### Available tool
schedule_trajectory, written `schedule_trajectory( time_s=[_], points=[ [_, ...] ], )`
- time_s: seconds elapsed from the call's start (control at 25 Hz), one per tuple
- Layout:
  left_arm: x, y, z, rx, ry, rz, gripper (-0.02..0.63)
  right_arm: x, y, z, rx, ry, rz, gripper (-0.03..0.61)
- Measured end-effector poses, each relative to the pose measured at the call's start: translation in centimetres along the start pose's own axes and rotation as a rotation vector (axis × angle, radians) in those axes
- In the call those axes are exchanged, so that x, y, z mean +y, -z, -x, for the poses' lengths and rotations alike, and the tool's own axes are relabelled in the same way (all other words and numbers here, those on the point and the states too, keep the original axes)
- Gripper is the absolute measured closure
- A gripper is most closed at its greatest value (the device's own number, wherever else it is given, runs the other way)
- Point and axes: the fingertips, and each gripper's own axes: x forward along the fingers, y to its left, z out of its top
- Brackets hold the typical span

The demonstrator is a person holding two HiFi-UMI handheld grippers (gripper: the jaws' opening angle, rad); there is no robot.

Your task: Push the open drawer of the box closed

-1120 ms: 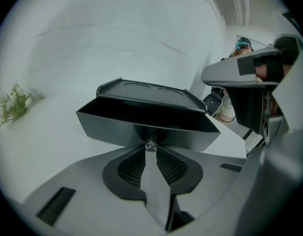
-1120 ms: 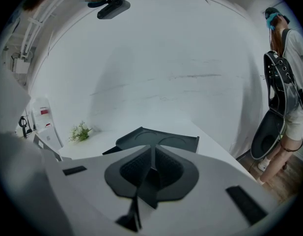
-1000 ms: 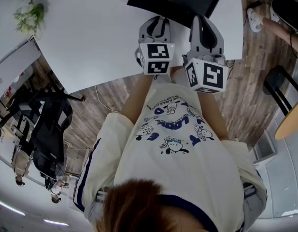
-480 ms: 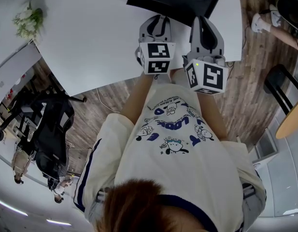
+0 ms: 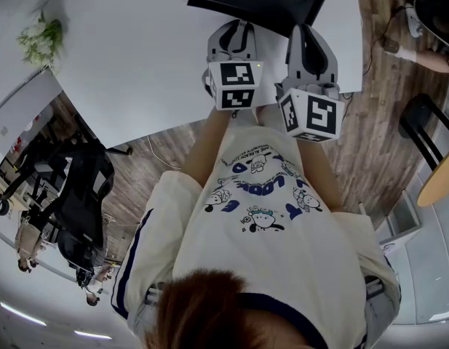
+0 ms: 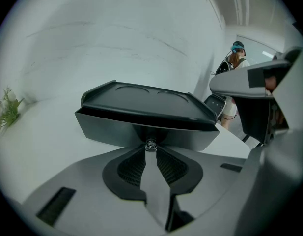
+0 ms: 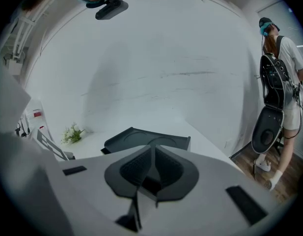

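Black box [image 6: 141, 113], knob [image 6: 150, 143] in left gripper [image 6: 150, 150] jaws; flowers [image 6: 6, 113] aside.

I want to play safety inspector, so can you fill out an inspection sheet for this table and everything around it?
Surface: white tabletop, smooth.
Job's things: black box with a tray-shaped lid; its dark grey drawer front faces the tongs, with a small silvery knob in the middle.
Clutter: small green plant with white flowers, far left.
Grippers: left tongs shut on the knob; right tongs shut, nothing between them, box just ahead.
Cables: thin pale cable on the floor.
Surroundings: brown wooden floor, black office chair, person standing nearby.
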Motion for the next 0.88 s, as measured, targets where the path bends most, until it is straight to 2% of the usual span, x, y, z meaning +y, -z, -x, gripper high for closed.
schedule_trajectory(
  time_s=[0.88],
  points=[
    [-0.2, -1.5, -1.4, -0.011, 0.001, -0.005, 0.538, -1.4, 0.0, -0.8, 0.014, 0.018, -0.027, 0.538]
  ],
)
